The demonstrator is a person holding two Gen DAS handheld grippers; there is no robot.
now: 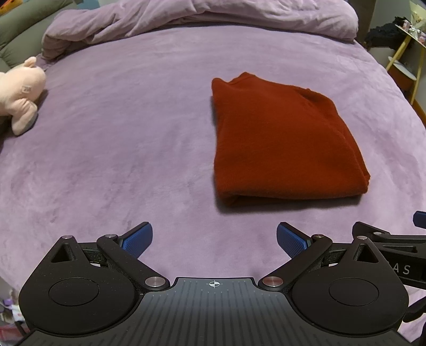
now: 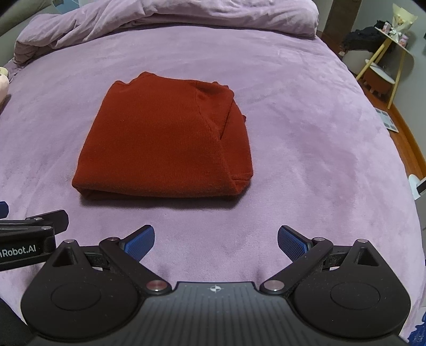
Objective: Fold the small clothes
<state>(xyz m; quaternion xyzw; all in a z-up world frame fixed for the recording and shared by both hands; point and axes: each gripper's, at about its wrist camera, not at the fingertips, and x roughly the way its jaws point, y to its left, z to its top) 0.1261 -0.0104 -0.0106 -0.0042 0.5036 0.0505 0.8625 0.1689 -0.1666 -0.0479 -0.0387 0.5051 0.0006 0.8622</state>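
Red garment [image 1: 282, 141] lies folded into a thick rectangle on the bed [image 1: 133, 133], fold edge toward the cameras, layered edges on its right side. In the right wrist view it sits left of centre [image 2: 165, 143], a seam and a tucked flap showing along its right edge. Nothing touches it.

Bed is covered with a purple plush sheet, flat across both views. Bunched purple duvet [image 1: 199, 18] piled along the far edge of the bed, well apart from the garment.

Left tool [image 1: 214, 241] hovers over bare sheet near the bed's front edge, jaws spread wide, nothing between the blue pads [image 1: 138, 239]. Garment is ahead and to its right, not touching.

Right tool [image 2: 215, 242] also spread wide and holding nothing, blue pads [image 2: 291, 243] over bare sheet. Garment is ahead and to its left, not touching.

The two tools sit side by side: the right tool's black body shows at the right edge of the left view [image 1: 391, 247], the left tool's body at the left edge of the right view [image 2: 32, 237].

Pink plush toy [image 1: 21, 93] lies at the left edge of the bed, well apart from the garment.

Small side table with yellow legs [image 2: 383, 61] stands off the bed at far right, dark stuff heaped on it, too small to identify.
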